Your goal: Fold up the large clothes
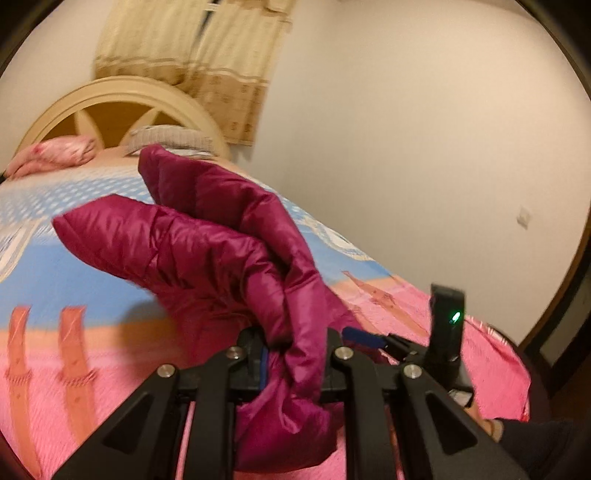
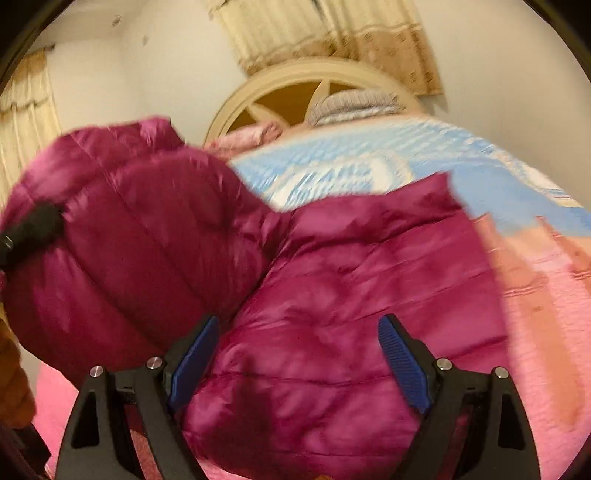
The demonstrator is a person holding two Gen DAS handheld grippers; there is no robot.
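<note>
Nearest us, our left gripper (image 1: 291,363) is clenched on a bunched fold of the magenta puffer jacket (image 1: 207,251), lifting it off the bedspread (image 1: 74,266). Our right gripper (image 2: 299,354) stands released, its two blue pads (image 2: 404,363) apart over the jacket's body, which lies on the bed; blur hides any contact. Only the left view shows a wall socket (image 1: 523,217). Beyond, one arched headboard (image 2: 295,85) and two curtains (image 2: 369,33). We can read no writing.
</note>
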